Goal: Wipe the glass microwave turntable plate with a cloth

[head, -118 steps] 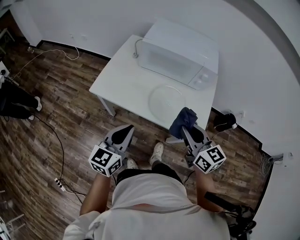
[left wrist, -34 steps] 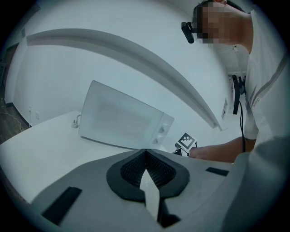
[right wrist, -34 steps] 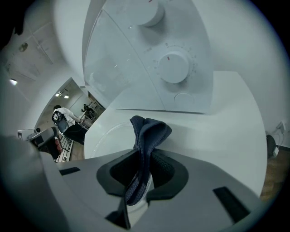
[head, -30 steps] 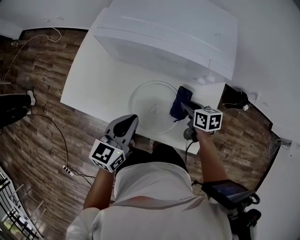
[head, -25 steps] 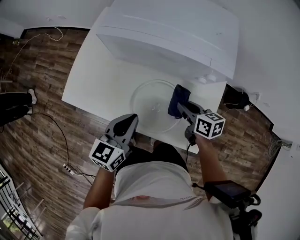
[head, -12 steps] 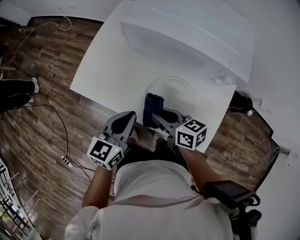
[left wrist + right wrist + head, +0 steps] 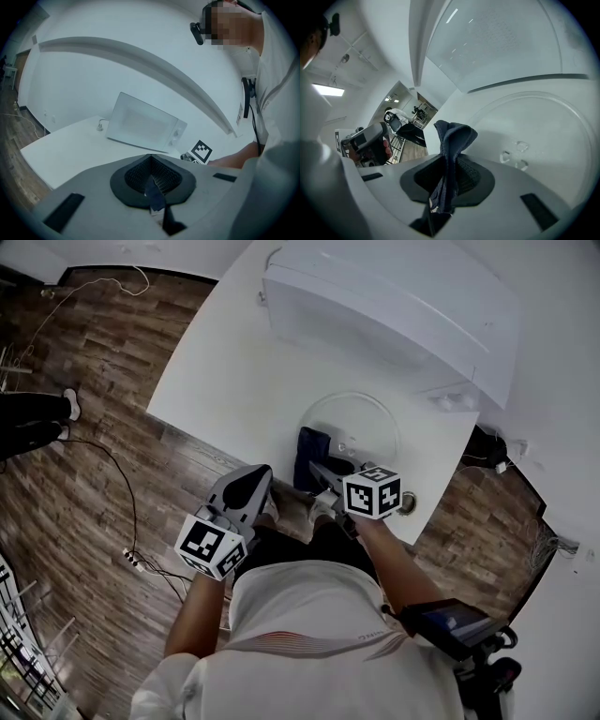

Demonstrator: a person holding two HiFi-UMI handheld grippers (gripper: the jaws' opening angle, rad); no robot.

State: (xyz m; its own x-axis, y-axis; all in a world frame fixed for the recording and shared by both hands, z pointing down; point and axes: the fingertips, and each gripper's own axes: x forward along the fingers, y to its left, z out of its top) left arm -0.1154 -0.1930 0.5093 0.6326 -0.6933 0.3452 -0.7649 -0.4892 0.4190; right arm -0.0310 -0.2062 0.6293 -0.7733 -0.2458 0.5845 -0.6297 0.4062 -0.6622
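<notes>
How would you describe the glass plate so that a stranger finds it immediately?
On the white table, look just in front of the white microwave. The plate lies flat there: a clear round disc, the only see-through thing, with a dark blue cloth at its rim.

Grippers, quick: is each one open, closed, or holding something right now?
Left gripper: jaws closed, holding nothing.
Right gripper: jaws closed on the dark blue cloth.

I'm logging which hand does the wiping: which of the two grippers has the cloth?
The right gripper: its fingers are shut on the dark blue cloth at the glass plate's edge. The left gripper, shut, hangs short of the table with no cloth.
</notes>
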